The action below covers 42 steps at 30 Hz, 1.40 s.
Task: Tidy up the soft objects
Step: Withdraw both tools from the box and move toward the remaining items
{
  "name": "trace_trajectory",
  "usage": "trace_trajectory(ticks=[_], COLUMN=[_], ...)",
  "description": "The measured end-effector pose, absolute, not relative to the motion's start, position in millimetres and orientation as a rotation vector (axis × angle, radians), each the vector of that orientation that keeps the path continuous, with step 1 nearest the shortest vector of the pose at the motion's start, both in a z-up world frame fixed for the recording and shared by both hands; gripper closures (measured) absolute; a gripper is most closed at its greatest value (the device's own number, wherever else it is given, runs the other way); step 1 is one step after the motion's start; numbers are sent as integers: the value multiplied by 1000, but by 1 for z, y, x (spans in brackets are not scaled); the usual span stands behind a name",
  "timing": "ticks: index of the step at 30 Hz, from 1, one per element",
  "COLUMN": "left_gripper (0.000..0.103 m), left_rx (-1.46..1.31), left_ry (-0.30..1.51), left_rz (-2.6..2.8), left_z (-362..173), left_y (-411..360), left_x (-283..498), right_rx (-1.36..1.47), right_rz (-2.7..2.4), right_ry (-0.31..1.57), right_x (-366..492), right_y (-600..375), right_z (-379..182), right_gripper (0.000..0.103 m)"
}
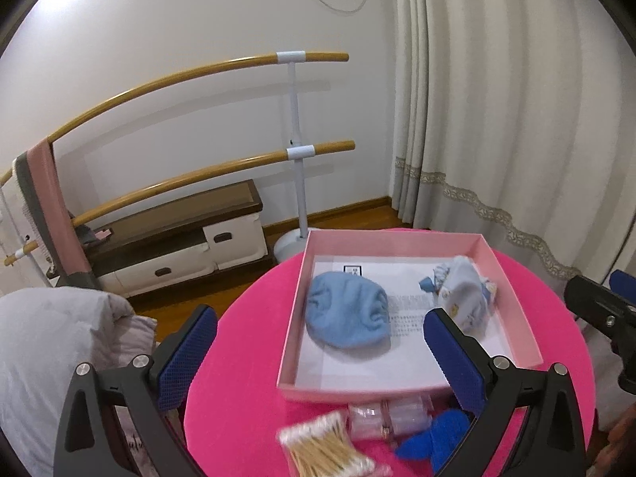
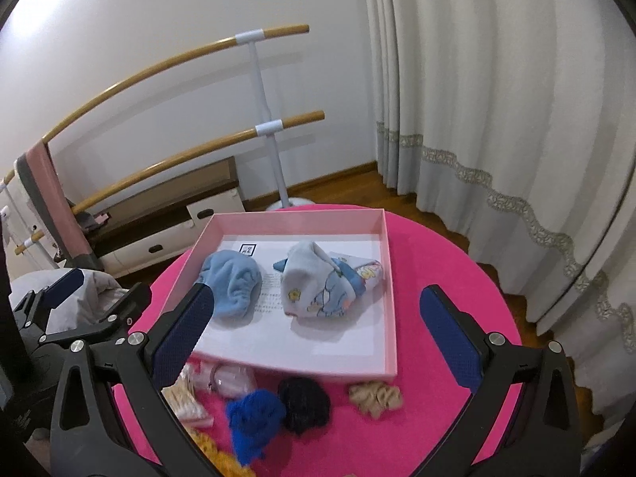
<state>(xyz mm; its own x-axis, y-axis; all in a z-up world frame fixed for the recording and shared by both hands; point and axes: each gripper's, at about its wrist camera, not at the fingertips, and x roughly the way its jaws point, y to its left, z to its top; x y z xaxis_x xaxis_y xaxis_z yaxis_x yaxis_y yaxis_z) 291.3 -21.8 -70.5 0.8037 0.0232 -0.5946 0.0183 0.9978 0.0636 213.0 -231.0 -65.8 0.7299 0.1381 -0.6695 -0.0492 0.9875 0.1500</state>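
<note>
Both the left gripper [image 1: 318,342] and right gripper [image 2: 318,318] hang spread and empty; cotton swabs [image 1: 324,447] blurred; yellow item [image 2: 222,463] cut off at near edge.

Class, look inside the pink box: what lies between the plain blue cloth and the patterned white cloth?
Only bare printed paper lining the pink box; the blue cloth and patterned white cloth lie apart. The right wrist view shows the gap best.

One pink box [image 2: 387,278], two cloths inside [image 2: 234,286] [image 2: 318,282], three scrunchies [image 2: 254,417] [image 2: 304,401] [image 2: 375,397] outside.
</note>
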Motion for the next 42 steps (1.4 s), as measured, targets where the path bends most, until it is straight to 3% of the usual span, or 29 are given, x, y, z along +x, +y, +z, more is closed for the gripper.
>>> trace_trajectory(ticks=[21,31,42], left_gripper=[0,0,0], left_rx=[79,32,25], left_ry=[492,500,550], left_rz=[15,16,28], left_z=[-23,-21,-25], left_y=[-35,-8,-4], left_x=[88,54,66], right_rx=[132,134,117], right_rz=[61,35,43], right_ry=[558,564,596], right_x=[63,47,51], right_y=[-248,-255,-249], right_z=[-26,-31,-41], right_gripper=[0,0,0])
